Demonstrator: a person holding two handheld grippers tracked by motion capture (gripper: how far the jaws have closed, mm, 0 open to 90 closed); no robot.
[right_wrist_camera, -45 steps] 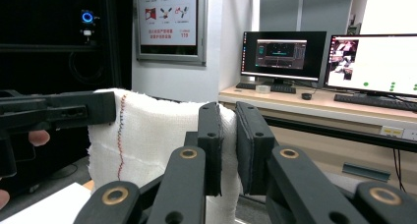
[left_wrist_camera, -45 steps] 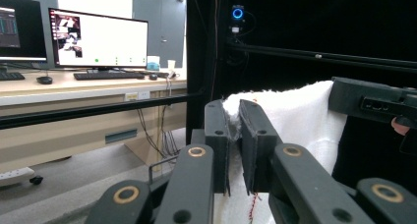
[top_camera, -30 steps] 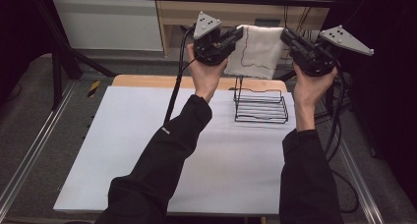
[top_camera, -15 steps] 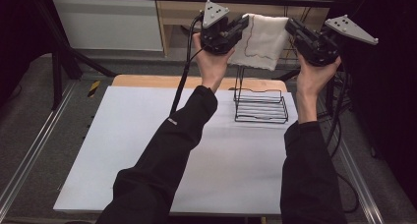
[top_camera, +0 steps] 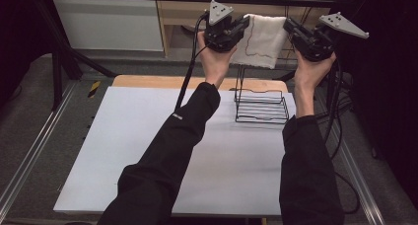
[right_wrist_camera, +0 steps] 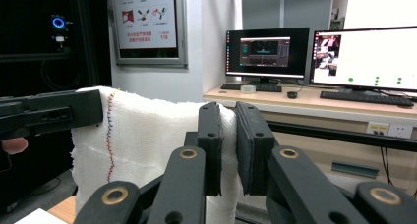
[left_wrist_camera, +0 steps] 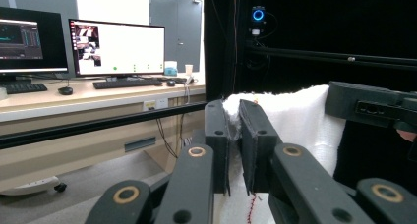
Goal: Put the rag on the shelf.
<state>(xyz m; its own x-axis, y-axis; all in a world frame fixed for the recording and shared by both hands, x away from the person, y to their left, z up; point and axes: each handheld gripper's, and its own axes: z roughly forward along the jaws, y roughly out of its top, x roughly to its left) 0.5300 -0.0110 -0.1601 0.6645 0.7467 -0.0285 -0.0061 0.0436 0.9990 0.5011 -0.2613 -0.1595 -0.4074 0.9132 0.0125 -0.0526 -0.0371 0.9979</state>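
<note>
Behind the white table (top_camera: 148,161), monitors (left_wrist_camera: 118,49) are appearing in the gripper views, while the high view is showing a wire rack (top_camera: 261,106) below. The left gripper (top_camera: 242,27) and right gripper (top_camera: 291,28) are pinching the white cloth (top_camera: 261,40) taut above the rack, jaws seemingly clamped on its upper corners.

Beyond my fingers stands a wooden desk (right_wrist_camera: 314,98) with lit monitors (right_wrist_camera: 364,57); grey floor (top_camera: 29,111) flanks the white table (top_camera: 148,136) below them.

A black wire rack (top_camera: 261,106) stands on the white counter (top_camera: 148,151); monitors (left_wrist_camera: 117,48) and a keyboard (left_wrist_camera: 129,83) sit on a desk beyond.
</note>
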